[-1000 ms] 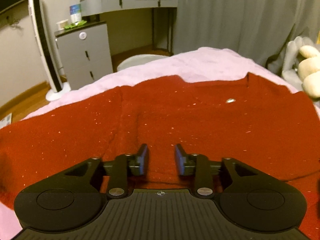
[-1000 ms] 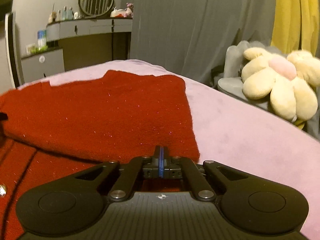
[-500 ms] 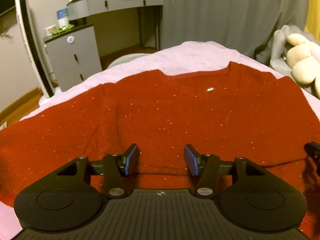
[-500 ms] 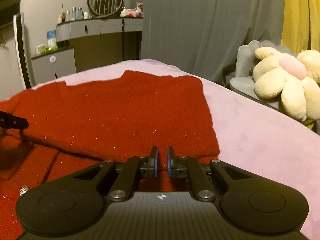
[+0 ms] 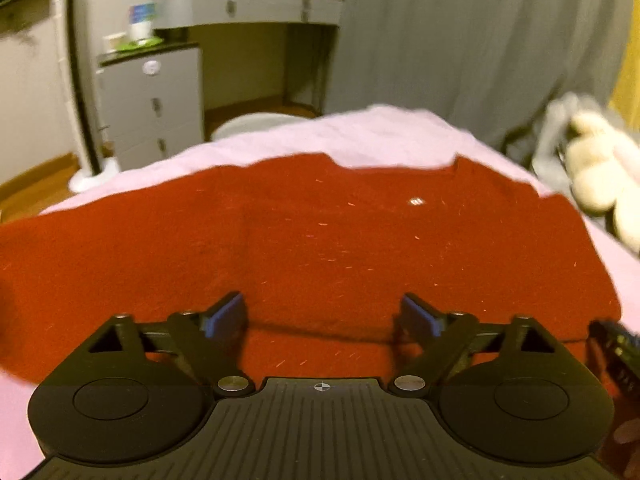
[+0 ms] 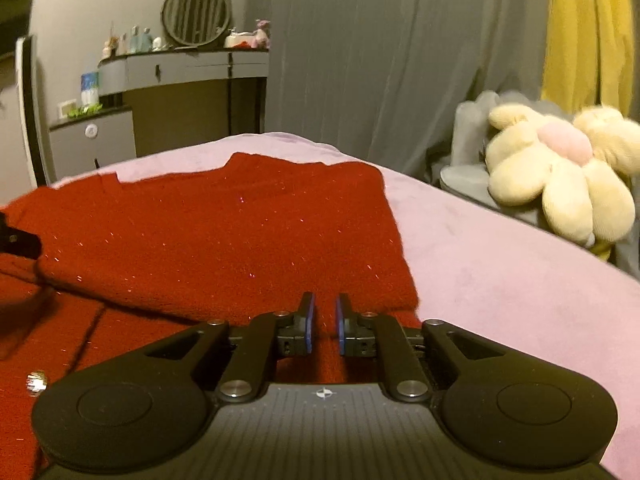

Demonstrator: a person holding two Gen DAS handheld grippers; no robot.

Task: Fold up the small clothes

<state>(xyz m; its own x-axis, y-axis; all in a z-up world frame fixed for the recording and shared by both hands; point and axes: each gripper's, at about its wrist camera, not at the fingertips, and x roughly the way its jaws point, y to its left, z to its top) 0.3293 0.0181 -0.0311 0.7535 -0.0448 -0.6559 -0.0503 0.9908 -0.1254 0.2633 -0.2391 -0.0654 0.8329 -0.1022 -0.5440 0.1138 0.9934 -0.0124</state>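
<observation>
A red knitted garment (image 5: 320,240) lies spread on the pink bed cover (image 5: 380,136), with a folded layer whose edge runs just in front of my fingers. A small silver button (image 5: 415,201) shows on it. My left gripper (image 5: 322,314) is wide open and empty above the near folded edge. In the right wrist view the garment (image 6: 224,240) covers the left half of the bed. My right gripper (image 6: 323,320) is slightly open and empty over the garment's near right corner. The left gripper's tip (image 6: 20,240) shows at the far left.
A cream flower plush (image 6: 560,176) sits on a grey seat at the right of the bed. A grey dresser (image 5: 152,100) and vanity desk (image 5: 248,8) stand beyond the bed's far left. Grey curtain (image 6: 380,60) hangs behind.
Both grippers opened: the left from a narrow gap to wide open, the right from shut on the garment's edge to slightly open, letting the cloth go. Both drew back a little.
</observation>
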